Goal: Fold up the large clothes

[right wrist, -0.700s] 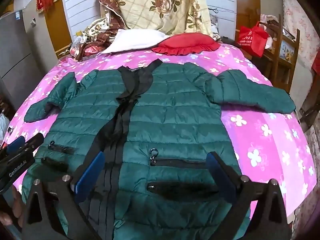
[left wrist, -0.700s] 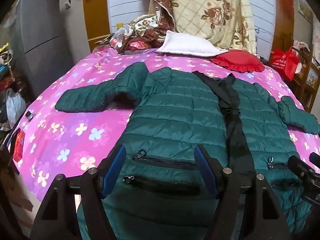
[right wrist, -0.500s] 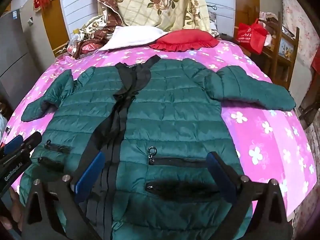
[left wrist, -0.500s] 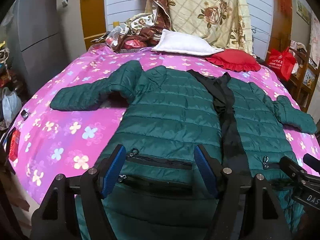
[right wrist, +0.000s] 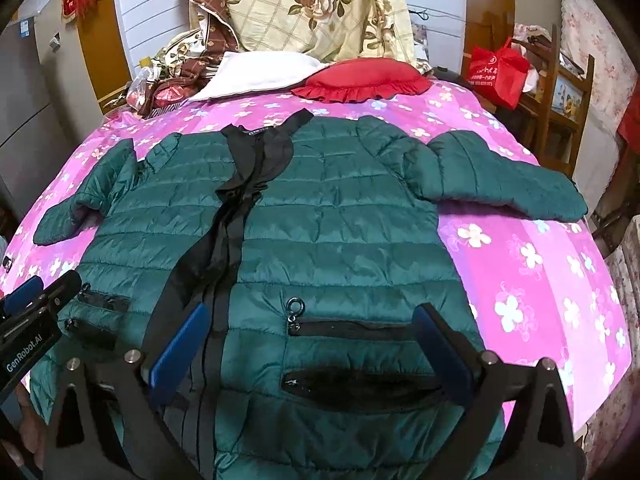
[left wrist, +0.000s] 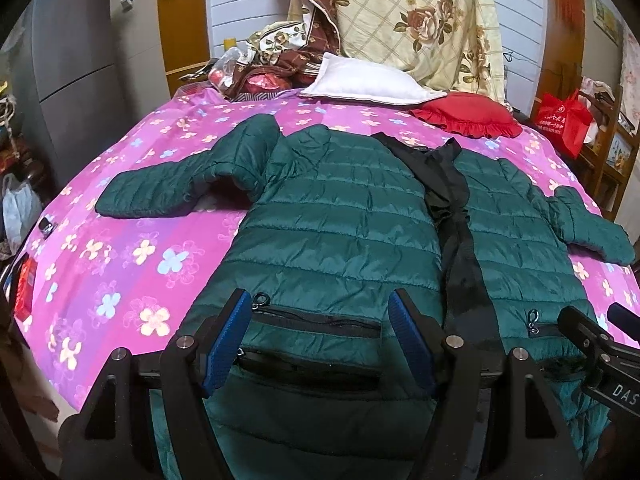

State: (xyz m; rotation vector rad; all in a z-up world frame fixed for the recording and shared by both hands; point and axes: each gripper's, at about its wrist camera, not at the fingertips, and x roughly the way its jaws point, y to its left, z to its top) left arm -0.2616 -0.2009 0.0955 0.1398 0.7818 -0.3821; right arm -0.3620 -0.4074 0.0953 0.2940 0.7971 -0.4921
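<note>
A dark green quilted jacket point(left wrist: 340, 220) lies flat, front up, on a pink flowered bed, also in the right wrist view point(right wrist: 332, 220). Its black zipper placket point(left wrist: 456, 232) runs down the middle. Both sleeves spread out: one to the left point(left wrist: 180, 188), one to the right point(right wrist: 500, 180). My left gripper point(left wrist: 320, 336) is open and empty above the left pocket near the hem. My right gripper point(right wrist: 312, 344) is open and empty above the right pocket point(right wrist: 352, 328). Each gripper shows at the edge of the other's view.
A white pillow point(left wrist: 368, 84), a red ruffled cushion point(left wrist: 468, 116) and a heap of floral bedding point(left wrist: 420, 20) lie at the bed's head. A grey fridge point(left wrist: 76, 64) stands left. A red bag point(right wrist: 500, 72) and wooden shelf stand right. Pink sheet point(left wrist: 120, 260) shows beside the jacket.
Both grippers have drawn back and risen slightly, so the jacket sits a little farther and lower in view. Both stay open; the jacket has not moved.
</note>
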